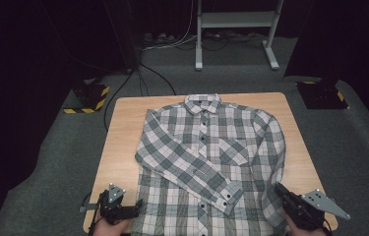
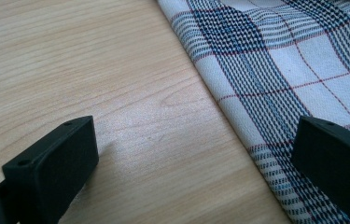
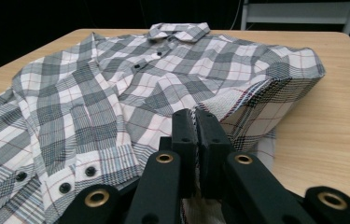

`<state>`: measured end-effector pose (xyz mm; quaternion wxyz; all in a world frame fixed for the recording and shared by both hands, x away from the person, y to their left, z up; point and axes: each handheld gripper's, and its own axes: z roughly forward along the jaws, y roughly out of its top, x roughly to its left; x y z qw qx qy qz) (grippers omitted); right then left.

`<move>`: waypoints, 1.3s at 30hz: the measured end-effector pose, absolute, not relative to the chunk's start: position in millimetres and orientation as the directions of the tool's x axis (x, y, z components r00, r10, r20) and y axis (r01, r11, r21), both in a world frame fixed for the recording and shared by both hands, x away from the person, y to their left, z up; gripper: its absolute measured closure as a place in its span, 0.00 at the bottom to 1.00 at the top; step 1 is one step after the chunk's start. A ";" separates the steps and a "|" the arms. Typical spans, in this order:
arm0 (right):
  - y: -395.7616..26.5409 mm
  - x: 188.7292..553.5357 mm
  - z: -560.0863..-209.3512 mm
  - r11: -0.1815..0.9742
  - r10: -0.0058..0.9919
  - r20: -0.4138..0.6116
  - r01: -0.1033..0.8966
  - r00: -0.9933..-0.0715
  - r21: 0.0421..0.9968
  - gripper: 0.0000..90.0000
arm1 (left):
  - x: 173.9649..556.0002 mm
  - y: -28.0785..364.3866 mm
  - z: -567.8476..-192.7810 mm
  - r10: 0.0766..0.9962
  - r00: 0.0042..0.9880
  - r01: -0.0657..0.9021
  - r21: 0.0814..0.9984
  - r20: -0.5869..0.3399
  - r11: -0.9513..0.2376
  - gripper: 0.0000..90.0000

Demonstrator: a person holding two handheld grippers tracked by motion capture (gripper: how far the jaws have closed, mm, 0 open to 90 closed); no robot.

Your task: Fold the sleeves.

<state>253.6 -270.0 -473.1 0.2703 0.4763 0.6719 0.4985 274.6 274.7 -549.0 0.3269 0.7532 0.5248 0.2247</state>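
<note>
A grey, white and red plaid shirt [image 1: 206, 147] lies face up and buttoned on the wooden table [image 1: 123, 137], collar at the far side. One sleeve is folded across its front, the cuff [image 1: 226, 196] near the hem. At the near left corner my left gripper [image 1: 135, 206] is open. In the left gripper view it [image 2: 196, 140] rests low over the wood, one jaw above the shirt's edge [image 2: 280, 60]. My right gripper [image 1: 279, 189] is at the near right. In the right gripper view it [image 3: 195, 116] is shut on the shirt's other sleeve [image 3: 256, 98], whose fabric rises to the jaws.
Bare wood [image 3: 331, 116] runs along the table's right side and left side [image 2: 70, 56]. Behind the table stand a white frame's legs [image 1: 233, 29], floor cables [image 1: 147, 73] and two black blocks with yellow stripes [image 1: 89, 96] [image 1: 322, 93] on grey carpet.
</note>
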 end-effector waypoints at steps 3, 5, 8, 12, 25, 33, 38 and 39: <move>-263.5 255.0 -472.2 0.056 0.904 0.109 0.368 -0.413 0.928 0.97 | 274.6 274.7 -549.0 0.937 0.348 0.643 0.728 -0.005 -0.235 0.01; -257.9 256.6 -472.6 0.060 0.898 0.109 0.367 -0.425 0.928 0.97 | 274.6 274.7 -549.0 0.937 0.349 0.643 0.728 -0.005 -0.236 0.01; -250.3 258.5 -473.4 0.068 0.892 0.108 0.367 -0.438 0.928 0.97 | 275.0 274.8 -549.0 0.936 0.351 0.643 0.728 -0.005 -0.237 0.01; -239.6 261.3 -475.7 0.071 0.883 0.112 0.367 -0.456 0.928 0.97 | 274.5 274.8 -549.1 0.936 0.352 0.642 0.729 -0.005 -0.237 0.01; -210.3 270.6 -478.7 0.085 0.861 0.110 0.355 -0.497 0.931 0.96 | 274.5 275.0 -549.1 0.936 0.353 0.642 0.729 -0.006 -0.238 0.01; -198.8 276.2 -479.4 0.093 0.845 0.114 0.355 -0.522 0.930 0.96 | 274.5 275.0 -549.1 0.936 0.353 0.641 0.729 -0.006 -0.238 0.01; -192.4 281.6 -478.6 0.101 0.837 0.114 0.356 -0.534 0.929 0.96 | 274.4 275.1 -549.1 0.935 0.354 0.641 0.729 -0.006 -0.238 0.01; -190.9 282.9 -478.6 0.103 0.836 0.114 0.356 -0.538 0.929 0.96 | 274.4 275.1 -549.1 0.936 0.353 0.641 0.729 -0.006 -0.238 0.01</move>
